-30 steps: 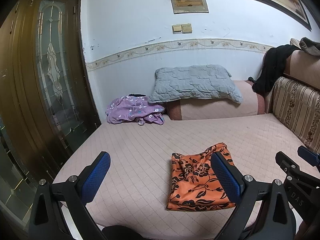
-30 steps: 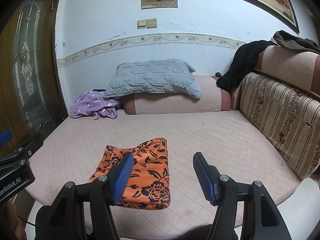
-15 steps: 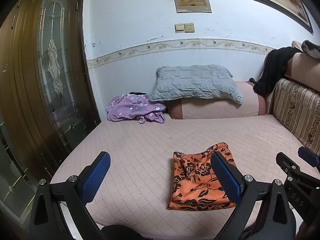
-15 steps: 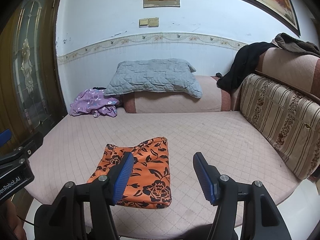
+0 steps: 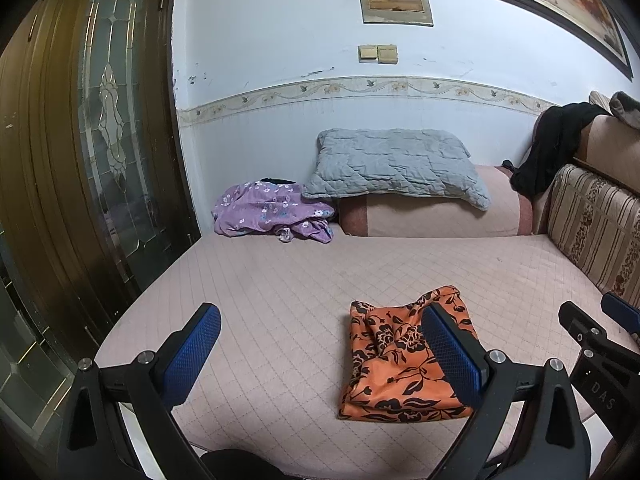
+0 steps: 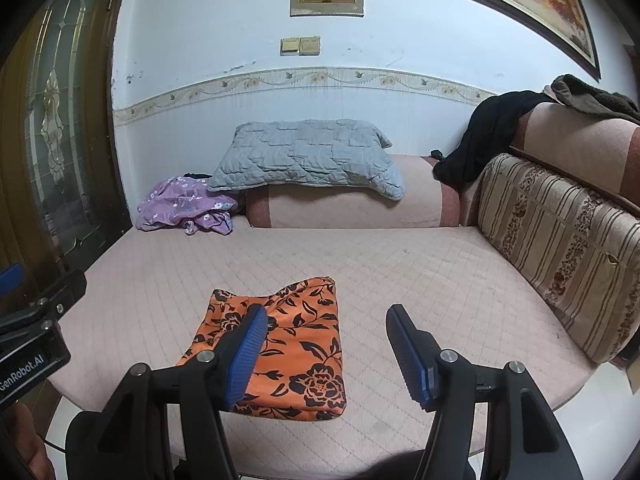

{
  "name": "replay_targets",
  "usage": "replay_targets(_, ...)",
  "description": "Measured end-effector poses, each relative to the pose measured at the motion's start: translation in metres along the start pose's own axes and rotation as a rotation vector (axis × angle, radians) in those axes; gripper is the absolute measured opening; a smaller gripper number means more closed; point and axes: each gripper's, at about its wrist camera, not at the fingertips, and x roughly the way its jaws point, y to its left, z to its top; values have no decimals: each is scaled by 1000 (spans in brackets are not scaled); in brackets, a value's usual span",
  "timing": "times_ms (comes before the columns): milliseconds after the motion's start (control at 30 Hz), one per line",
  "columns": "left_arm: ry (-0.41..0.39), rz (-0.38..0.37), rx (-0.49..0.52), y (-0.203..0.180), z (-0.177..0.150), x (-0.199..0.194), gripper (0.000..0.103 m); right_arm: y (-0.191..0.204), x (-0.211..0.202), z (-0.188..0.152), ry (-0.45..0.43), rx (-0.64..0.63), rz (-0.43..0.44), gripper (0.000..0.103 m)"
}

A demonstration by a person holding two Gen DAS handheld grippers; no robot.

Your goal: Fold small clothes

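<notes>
A folded orange garment with black flowers [image 5: 396, 364] lies near the front edge of the pink quilted bed [image 5: 280, 292]; it also shows in the right wrist view [image 6: 296, 344]. My left gripper [image 5: 320, 340] is open and empty, held above the bed's front edge, left of the garment. My right gripper [image 6: 326, 340] is open and empty, just in front of the garment's right side. A crumpled purple flowered garment [image 5: 272, 212] lies at the back left by the wall, and shows in the right wrist view [image 6: 184, 204].
A grey pillow [image 5: 392, 168] rests on a pink bolster [image 5: 432, 216] at the back. A striped cushion [image 6: 560, 248] lines the right side, with dark clothes [image 6: 488, 132] draped above. A wooden glass door [image 5: 92, 160] stands at the left.
Both grippers have drawn back slightly and risen a little; the view has shifted a bit. The orange garment has not moved.
</notes>
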Motion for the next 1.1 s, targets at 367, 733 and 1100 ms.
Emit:
replay_targets(367,-16,7,-29,12,6,-8,100,10,-13,10,-33,-19,6,66)
replay_targets(733,-39,6,-27,14,15,-19,100,8,-24,18,-57,-13,10,66)
replay_targets(1100,-65,10,-27,16,22,-32,100,7,-36,24,-85,-3,20,66)
